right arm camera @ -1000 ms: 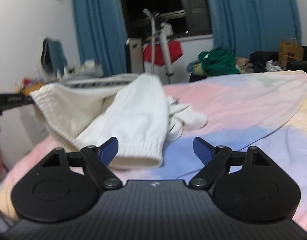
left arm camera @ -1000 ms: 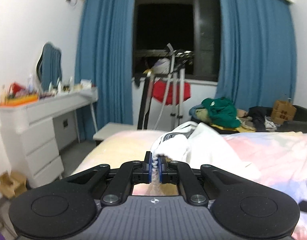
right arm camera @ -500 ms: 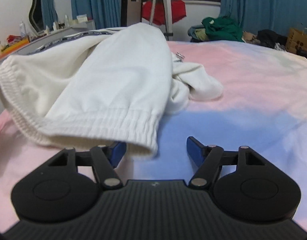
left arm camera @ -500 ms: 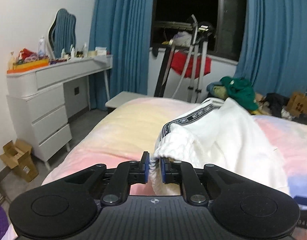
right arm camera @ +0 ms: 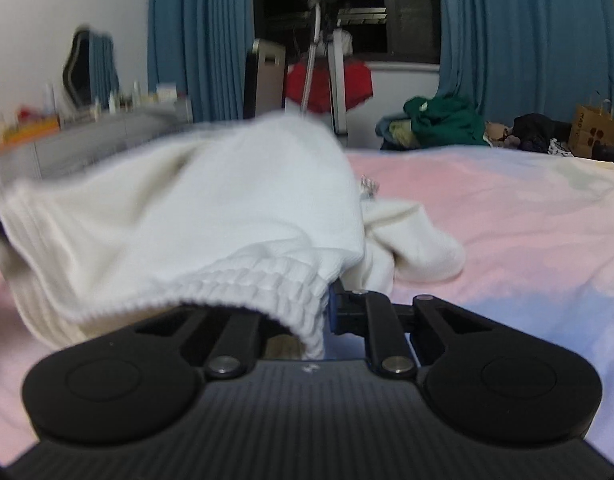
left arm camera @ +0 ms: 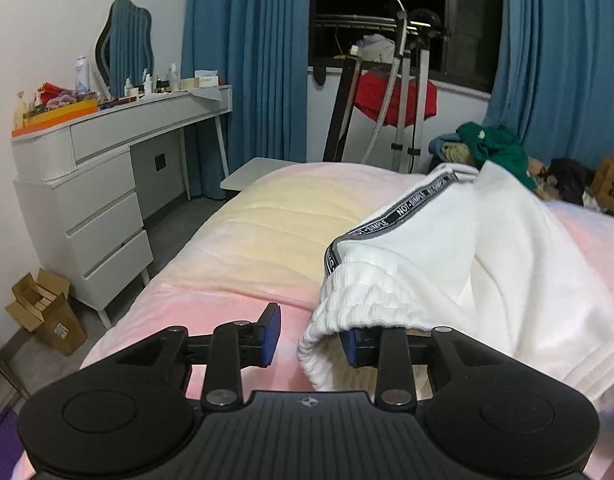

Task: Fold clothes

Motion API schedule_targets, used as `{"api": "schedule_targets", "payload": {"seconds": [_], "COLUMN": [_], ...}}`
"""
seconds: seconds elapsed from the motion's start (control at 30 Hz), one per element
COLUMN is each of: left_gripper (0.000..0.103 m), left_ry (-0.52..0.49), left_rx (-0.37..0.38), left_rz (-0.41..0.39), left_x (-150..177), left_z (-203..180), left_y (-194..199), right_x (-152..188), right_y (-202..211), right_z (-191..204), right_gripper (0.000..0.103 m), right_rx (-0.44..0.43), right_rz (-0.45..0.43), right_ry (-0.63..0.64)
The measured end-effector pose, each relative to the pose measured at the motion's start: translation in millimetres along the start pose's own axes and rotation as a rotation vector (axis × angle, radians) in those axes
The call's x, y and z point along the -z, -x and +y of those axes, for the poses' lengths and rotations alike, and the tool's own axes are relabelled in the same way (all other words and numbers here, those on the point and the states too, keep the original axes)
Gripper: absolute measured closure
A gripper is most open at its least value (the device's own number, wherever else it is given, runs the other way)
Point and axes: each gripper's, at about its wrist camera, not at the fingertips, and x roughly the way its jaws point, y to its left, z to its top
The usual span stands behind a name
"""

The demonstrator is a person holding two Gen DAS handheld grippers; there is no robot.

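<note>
Two grippers work at the near edge of a white garment (left arm camera: 487, 256) heaped on the pastel bedspread (left arm camera: 267, 240). Nearest, the left gripper (left arm camera: 309, 338) has just been opening: its jaws stand part-way apart, the ribbed hem drooping between them against the right-hand pad only, the other pad clear of the cloth. The right gripper (right arm camera: 327, 312) has just been closing and now pinches the garment's ribbed cuff (right arm camera: 267, 284), its jaws narrow. Beyond the garment, past the bed's far end, a red cloth (left arm camera: 391, 94) hangs under the dark window between blue curtains (left arm camera: 247, 60); left of the garment stands a white dresser (left arm camera: 87, 184).
</note>
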Motion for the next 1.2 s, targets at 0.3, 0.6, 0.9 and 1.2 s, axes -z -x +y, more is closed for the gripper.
{"api": "schedule_targets", "payload": {"seconds": [0.3,0.6,0.9,1.2], "left_gripper": [0.055,0.078,0.091,0.091], "left_ry": [-0.118,-0.003,0.062,-0.016], "left_rx": [0.058,0.129,0.065,-0.097], "left_rz": [-0.032,-0.075,-0.231,-0.14], "left_x": [6.8,1.8,-65.0,-113.3], "left_z": [-26.5,-17.1,59.3,160.0], "left_y": [6.3,26.6,65.5,24.4], "right_x": [-36.6,-4.3,-4.4,-9.1], "right_y": [83.4,123.7,112.1,39.4], "right_z": [10.2,26.7,105.9,233.4], "right_gripper": [0.089,0.089,0.089,0.088], "right_rx": [-0.04,-0.011,-0.327,-0.654], "right_rz": [-0.172,0.0,0.086,0.144], "right_ry": [0.005,0.045,-0.081,-0.154]}}
